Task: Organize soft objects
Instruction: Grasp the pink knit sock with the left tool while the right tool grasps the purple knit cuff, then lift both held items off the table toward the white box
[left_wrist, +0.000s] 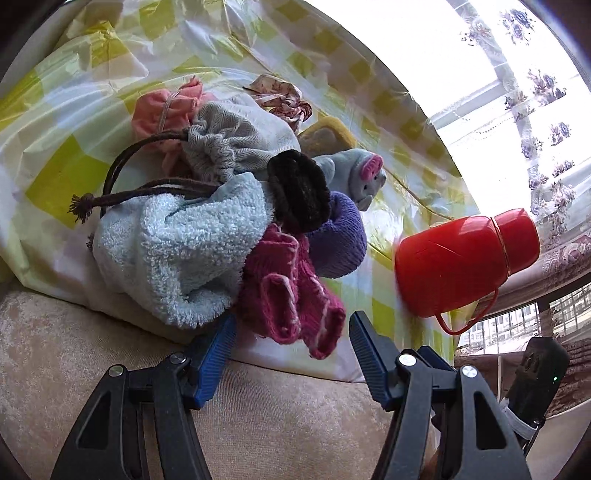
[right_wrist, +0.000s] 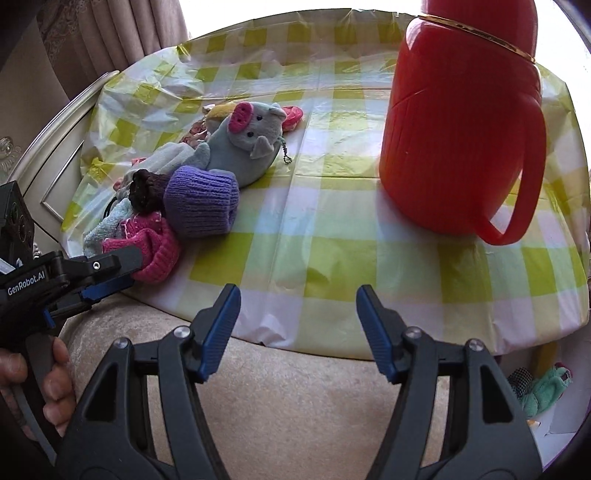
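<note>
A heap of soft things lies on the checked tablecloth (left_wrist: 74, 173): a light blue towel (left_wrist: 173, 251), a grey drawstring pouch (left_wrist: 236, 136), a dark scrunchie (left_wrist: 299, 192), a purple knit piece (left_wrist: 340, 240) and a grey plush pig (right_wrist: 243, 144). A magenta knit piece (left_wrist: 291, 291) hangs at the table's near edge. My left gripper (left_wrist: 291, 321) is open, its fingers on either side of the magenta knit's lower end and its pads not pressing it. My right gripper (right_wrist: 297, 291) is open and holds nothing, over the table's front edge, right of the heap.
A tall red jug (right_wrist: 458, 122) with a handle stands on the table, right of the heap. A beige cushion (right_wrist: 277, 387) lies below the table edge. A hand (right_wrist: 55, 369) holds the left gripper (right_wrist: 122, 275). More soft things (right_wrist: 543, 387) lie low at the right.
</note>
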